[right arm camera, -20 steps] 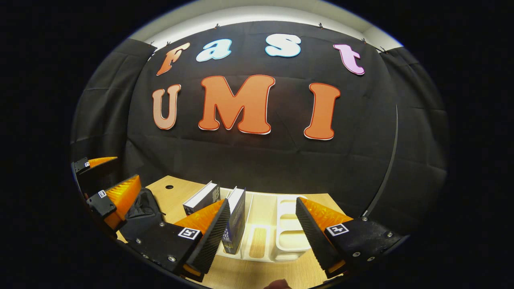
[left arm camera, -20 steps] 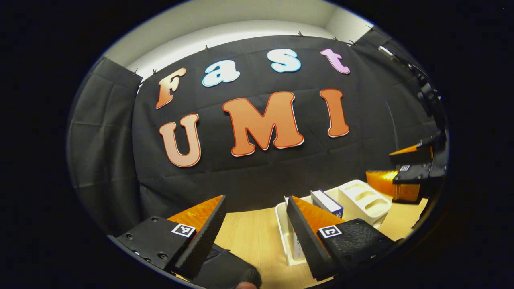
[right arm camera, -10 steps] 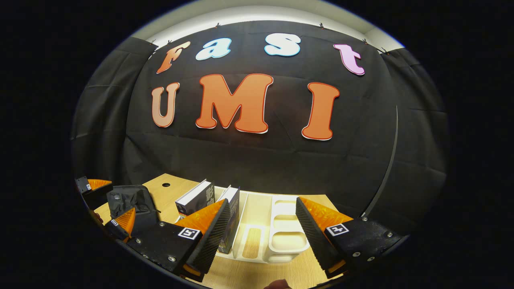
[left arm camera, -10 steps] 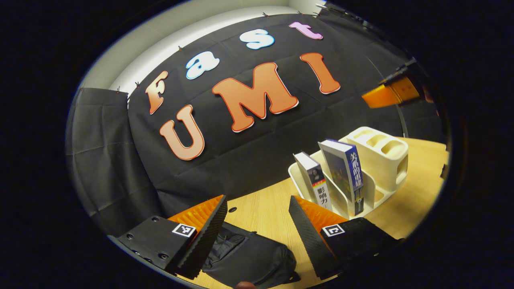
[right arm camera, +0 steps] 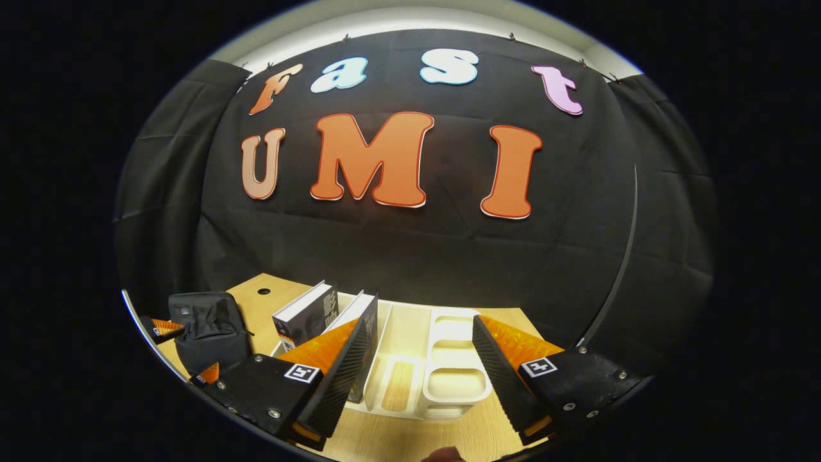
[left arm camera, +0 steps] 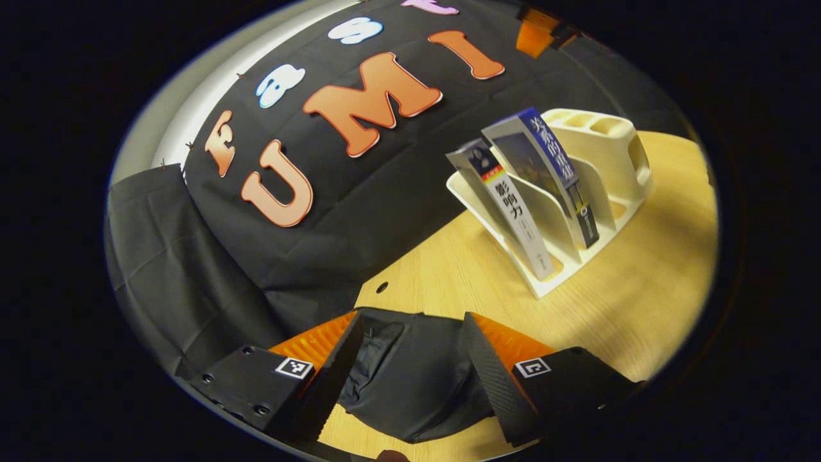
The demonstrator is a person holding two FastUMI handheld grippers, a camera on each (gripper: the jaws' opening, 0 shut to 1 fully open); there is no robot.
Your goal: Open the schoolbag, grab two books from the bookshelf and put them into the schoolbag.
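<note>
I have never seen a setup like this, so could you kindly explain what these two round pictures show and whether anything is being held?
A person holds a two-finger grasping tool in each hand, and a camera rides on each. The left gripper view looks past the left tool, open above a black schoolbag on a wooden table. Behind it, a cream bookshelf holds two leaning books, one grey and one blue. The right gripper view looks past the right tool, open in front of that bookshelf. Neither tool holds anything.
</note>
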